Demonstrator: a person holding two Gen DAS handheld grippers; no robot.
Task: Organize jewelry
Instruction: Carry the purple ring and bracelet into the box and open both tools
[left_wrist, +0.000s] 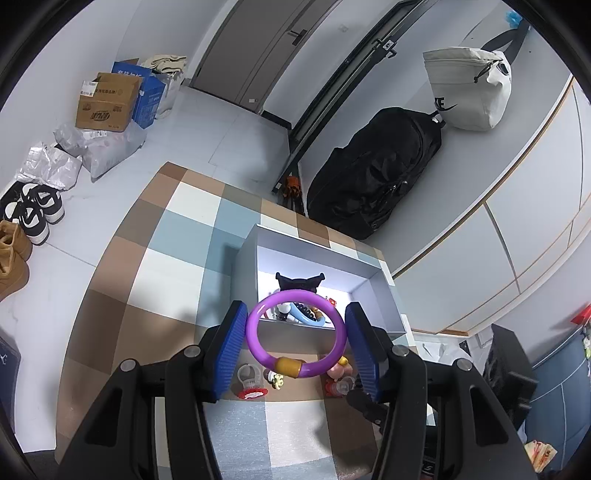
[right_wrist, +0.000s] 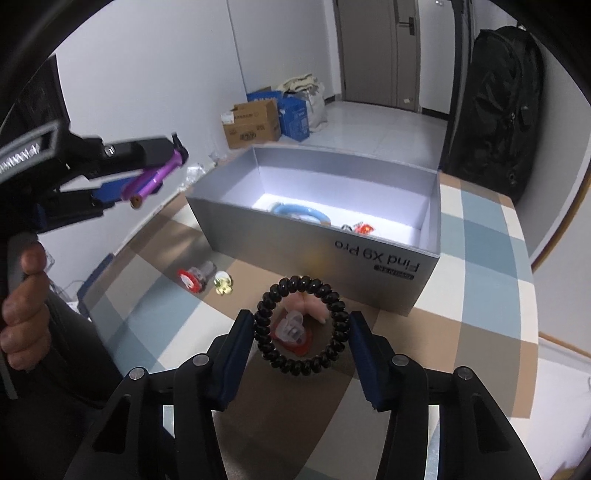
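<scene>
Here the left gripper (left_wrist: 296, 334) clamps a purple bangle (left_wrist: 295, 334) with an amber bead on its lower rim, its blue pads pressing on either side of the ring. It hangs in the air above the checked tablecloth (left_wrist: 162, 258), just in front of the near wall of the grey box (right_wrist: 369, 254). In the right wrist view the same gripper (right_wrist: 147, 181) shows from the side at the upper left, raised off the table, with the person's hand (right_wrist: 26, 314) wrapped round its handle.

The right gripper (right_wrist: 302, 330) has its jaws closed on a black coiled hair tie (right_wrist: 301, 325), which spans the gap between the two pads and stands up as a full ring. Seen through that ring, a pink charm (right_wrist: 314, 308) and a red-and-clear piece (right_wrist: 293, 332) lie on the cloth just before the box. Further left on the cloth are a red-capped clear trinket (right_wrist: 195, 277) and a small yellow flower piece (right_wrist: 222, 285), side by side.

Inside the open box lie a light blue bangle (right_wrist: 295, 212) and a small red item (right_wrist: 364, 229); a black bow-shaped piece (left_wrist: 300, 282) shows there in the left wrist view
</scene>
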